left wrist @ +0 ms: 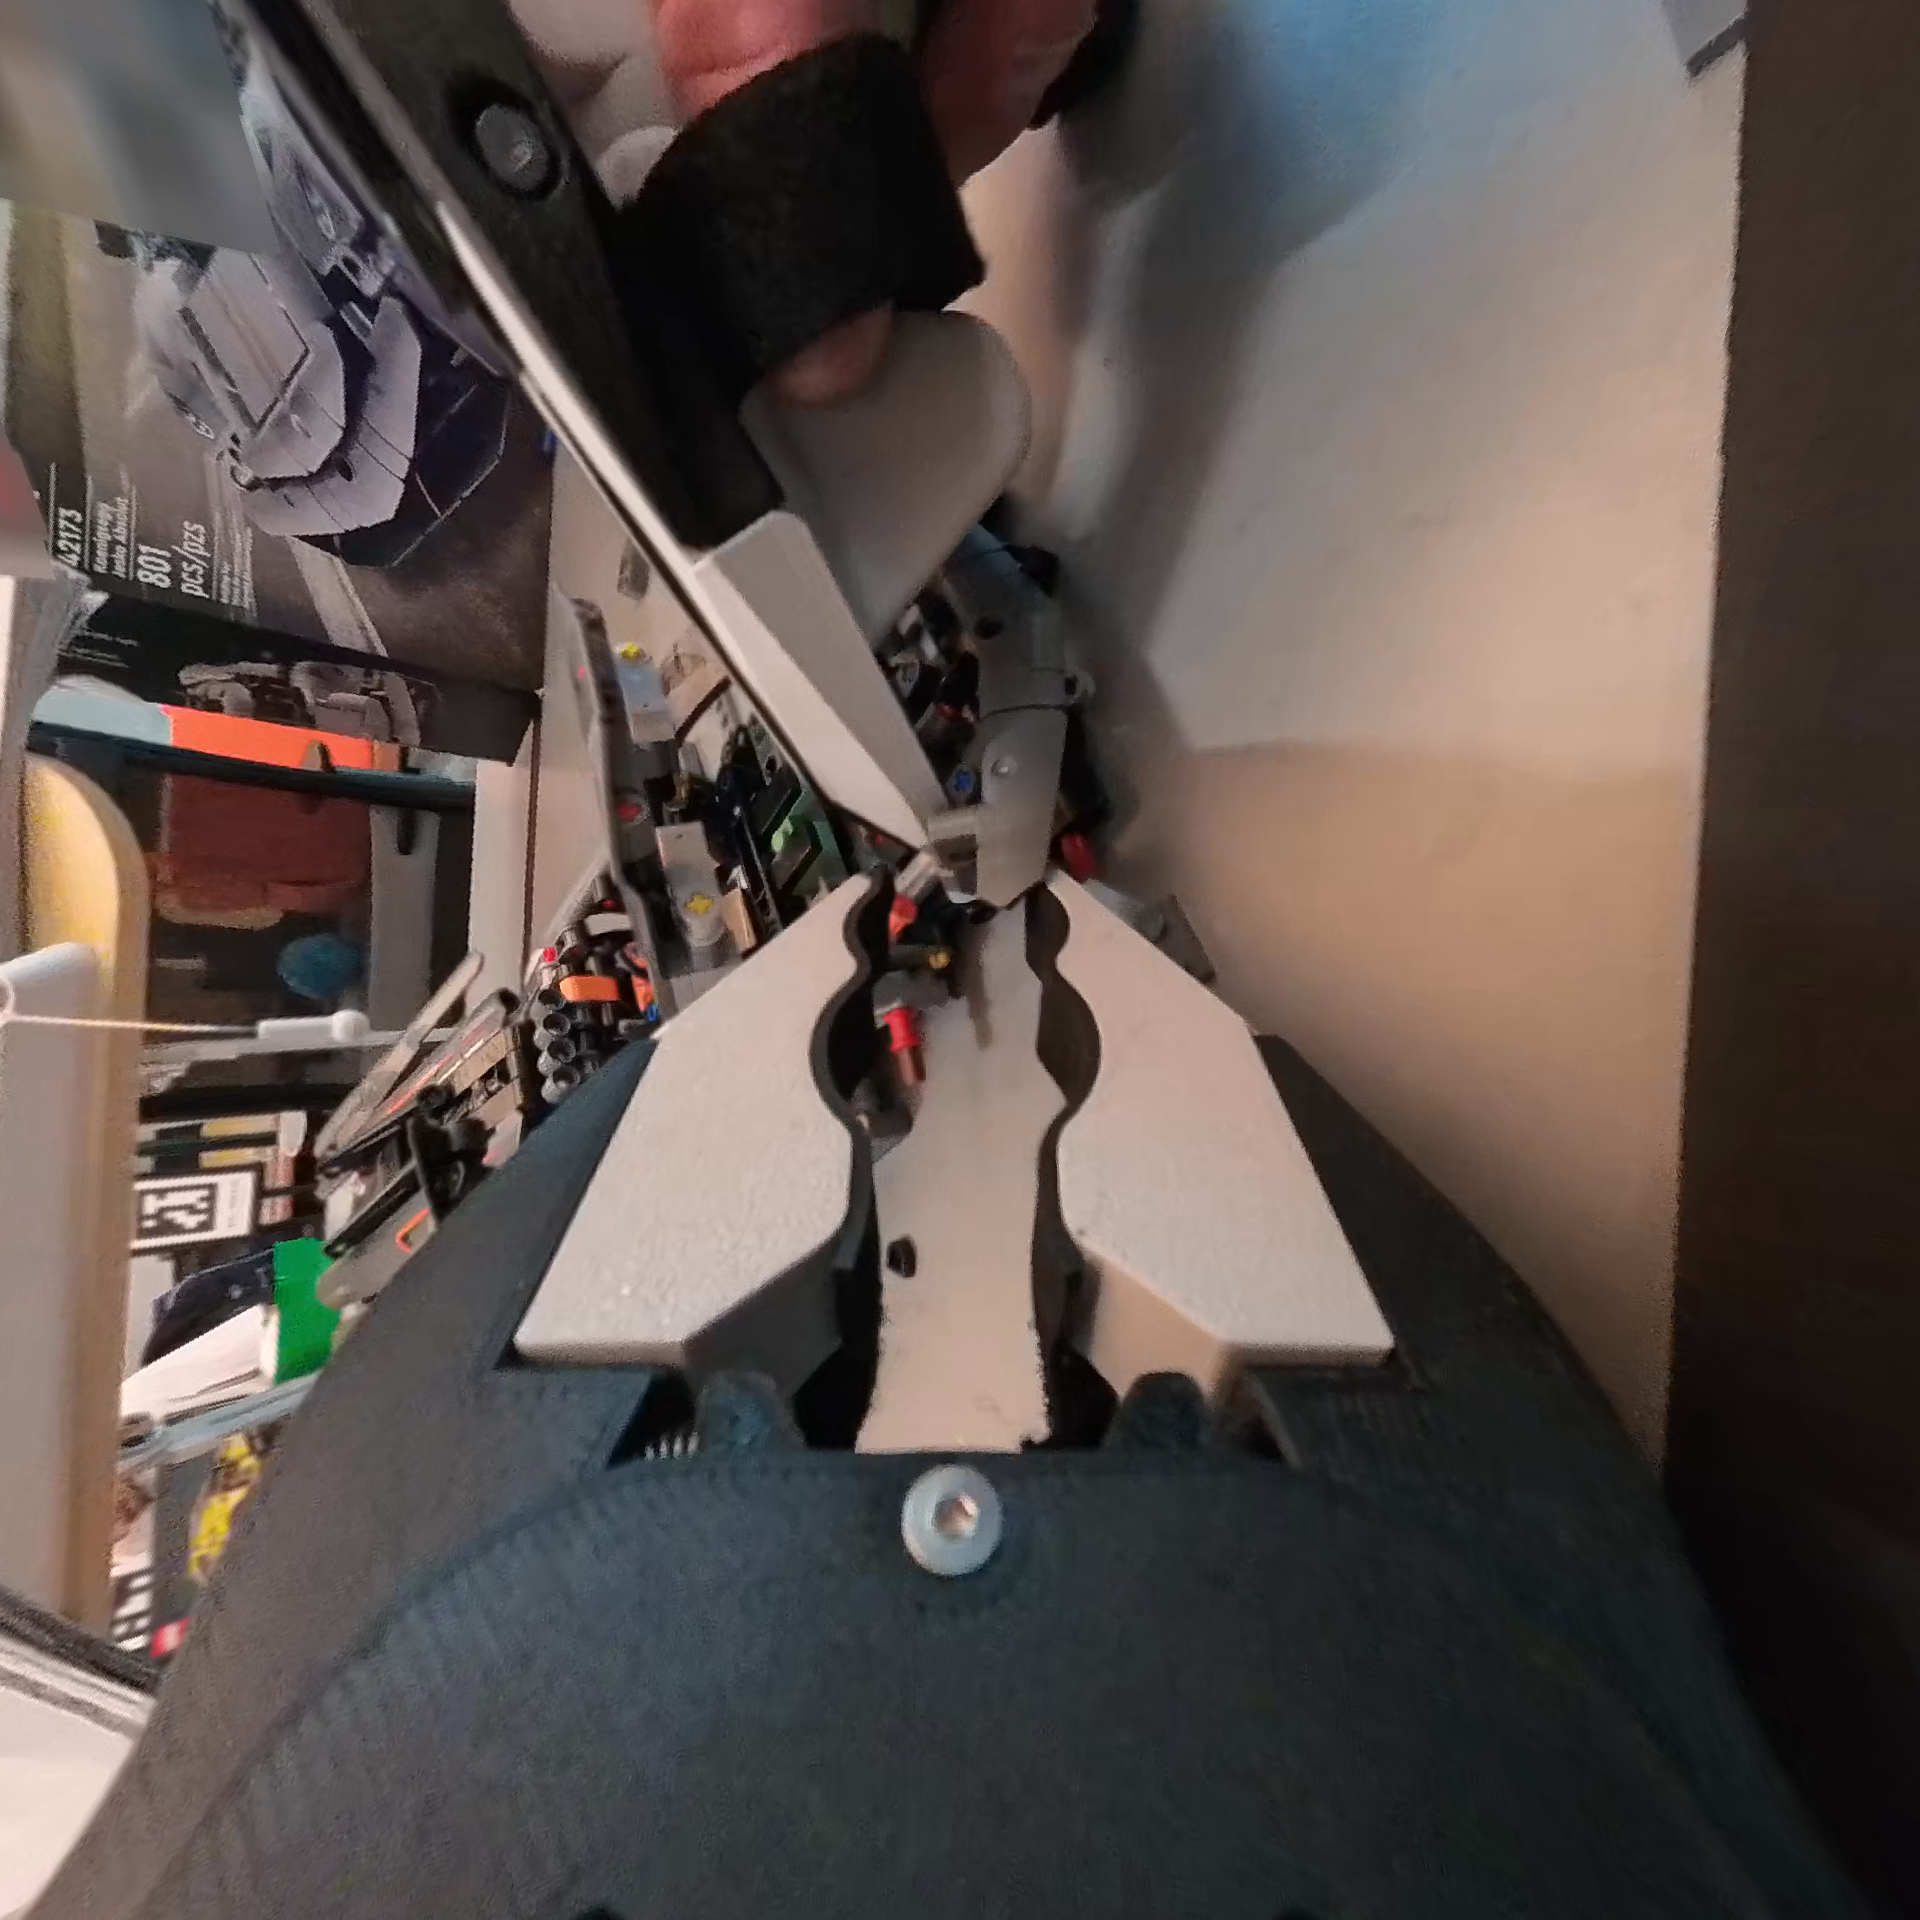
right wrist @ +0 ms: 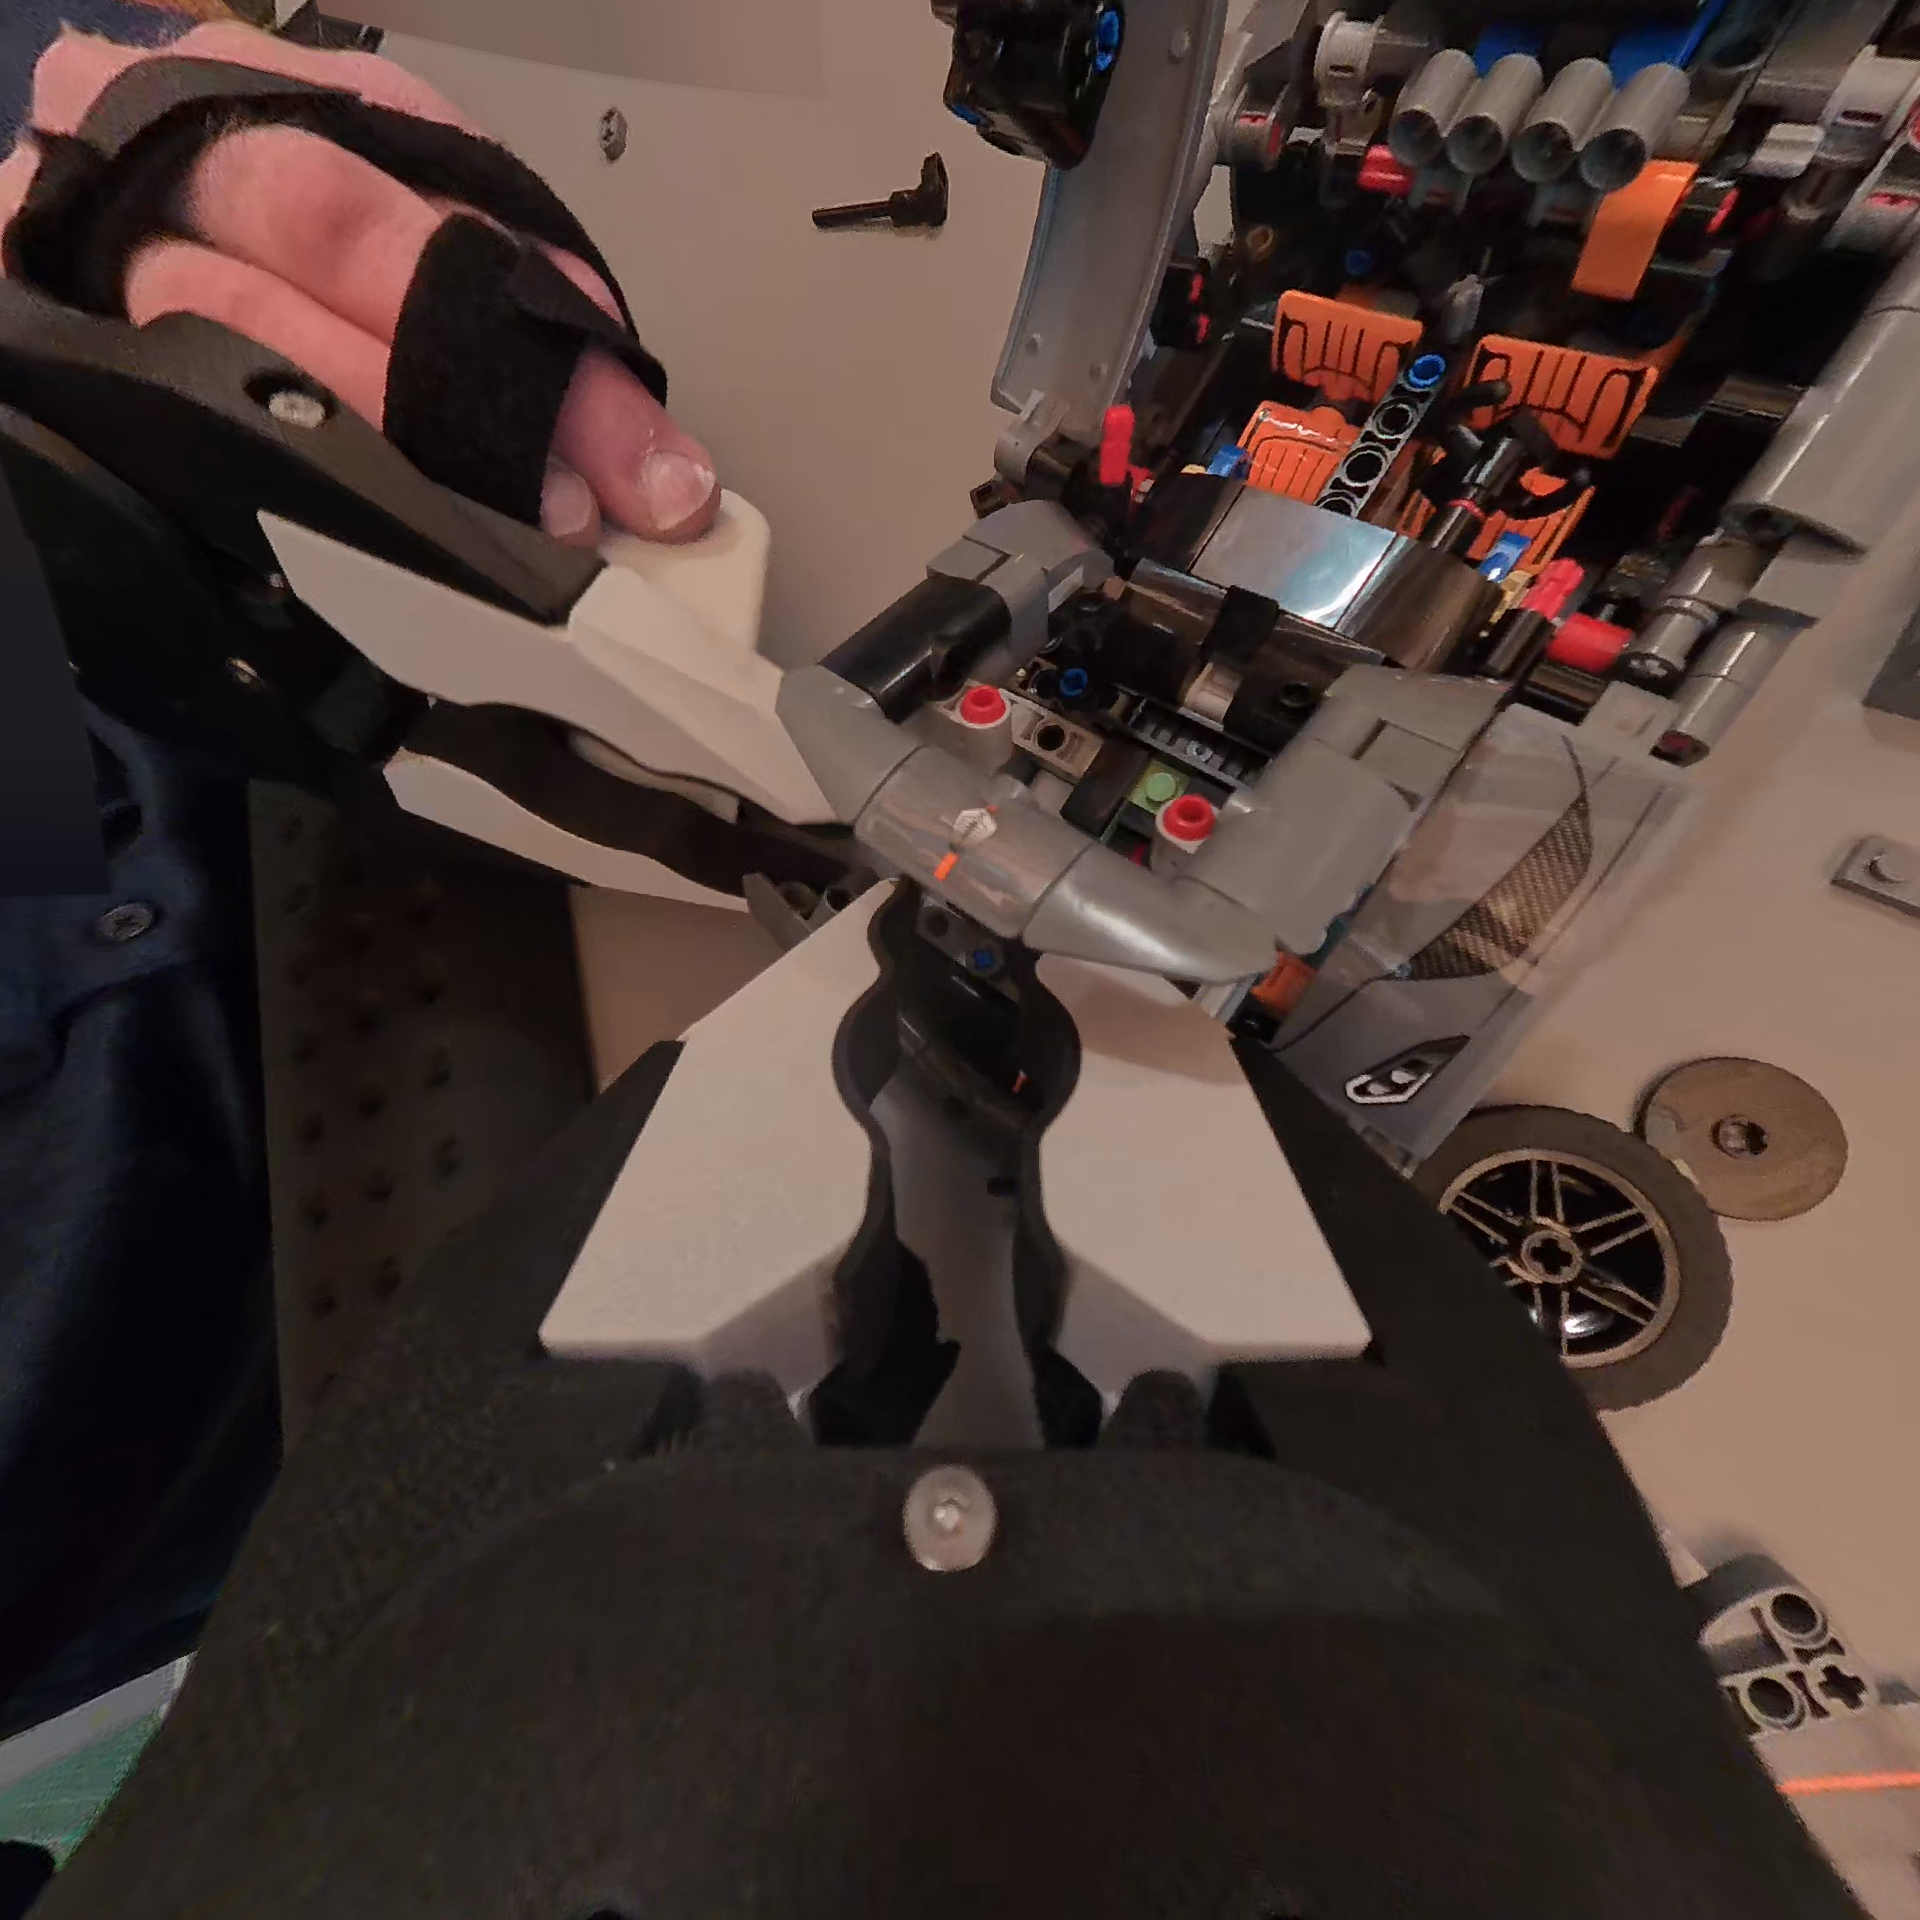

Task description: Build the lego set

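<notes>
A grey lego car (right wrist: 1455,831) with orange seats lies on the white table (right wrist: 831,364), its open front towards me. My right gripper (right wrist: 961,925) is shut on a black part under the car's grey front frame (right wrist: 1049,873). My left gripper (right wrist: 821,831) comes in from the left and is shut on the left corner of that frame. In the left wrist view my left gripper (left wrist: 961,888) grips the grey frame piece (left wrist: 1003,821), and the right gripper's white finger (left wrist: 831,675) reaches down to the same spot. The grip points are partly hidden by the fingers.
A black spoked wheel (right wrist: 1569,1262) lies by the car's front, next to a round metal disc (right wrist: 1740,1138). A grey connector (right wrist: 1787,1652), a small grey plate (right wrist: 1886,868) and a black pin (right wrist: 883,208) lie loose. The set's box (left wrist: 281,416) stands behind. Less than 4 cm separates the two grippers' tips. About 12 cm separates my right fingertips from the small grey plate (right wrist: 1886,868).
</notes>
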Demonstrator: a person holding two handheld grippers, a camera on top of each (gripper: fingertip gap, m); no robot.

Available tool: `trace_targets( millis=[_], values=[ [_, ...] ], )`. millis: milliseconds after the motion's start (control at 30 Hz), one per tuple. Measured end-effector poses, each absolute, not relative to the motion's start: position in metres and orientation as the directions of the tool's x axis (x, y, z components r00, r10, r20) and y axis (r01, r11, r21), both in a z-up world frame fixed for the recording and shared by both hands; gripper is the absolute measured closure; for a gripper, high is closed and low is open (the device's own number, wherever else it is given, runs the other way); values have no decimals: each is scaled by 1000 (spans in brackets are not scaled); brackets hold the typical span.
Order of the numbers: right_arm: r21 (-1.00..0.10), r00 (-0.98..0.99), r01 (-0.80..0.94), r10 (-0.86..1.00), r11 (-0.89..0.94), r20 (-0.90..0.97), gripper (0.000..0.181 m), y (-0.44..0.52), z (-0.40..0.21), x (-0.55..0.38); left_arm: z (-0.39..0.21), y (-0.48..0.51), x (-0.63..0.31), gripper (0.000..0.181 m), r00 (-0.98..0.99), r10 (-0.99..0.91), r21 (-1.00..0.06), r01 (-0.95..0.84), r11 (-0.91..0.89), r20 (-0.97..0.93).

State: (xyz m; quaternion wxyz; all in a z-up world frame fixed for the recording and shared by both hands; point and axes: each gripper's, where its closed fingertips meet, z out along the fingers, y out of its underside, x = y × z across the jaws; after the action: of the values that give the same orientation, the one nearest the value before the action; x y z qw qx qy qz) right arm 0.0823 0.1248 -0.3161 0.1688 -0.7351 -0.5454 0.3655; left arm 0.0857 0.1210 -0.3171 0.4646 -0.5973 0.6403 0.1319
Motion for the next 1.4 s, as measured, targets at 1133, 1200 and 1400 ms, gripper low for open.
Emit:
trace_targets(
  millis=[1133,1200,1400],
  values=[
    [-642,144,674,918,-365,-371,164,124,-315,84,-320,105,89,181,105,-703,-417,-862,288,-703],
    [-640,142,670,912,-375,-386,163,123,-315,84,-321,106,89,181,107,-705,-415,-865,281,-701],
    [-638,134,670,907,-379,-398,160,122,-314,84,-319,111,88,181,120,-680,-398,-878,267,-723]
  ],
)
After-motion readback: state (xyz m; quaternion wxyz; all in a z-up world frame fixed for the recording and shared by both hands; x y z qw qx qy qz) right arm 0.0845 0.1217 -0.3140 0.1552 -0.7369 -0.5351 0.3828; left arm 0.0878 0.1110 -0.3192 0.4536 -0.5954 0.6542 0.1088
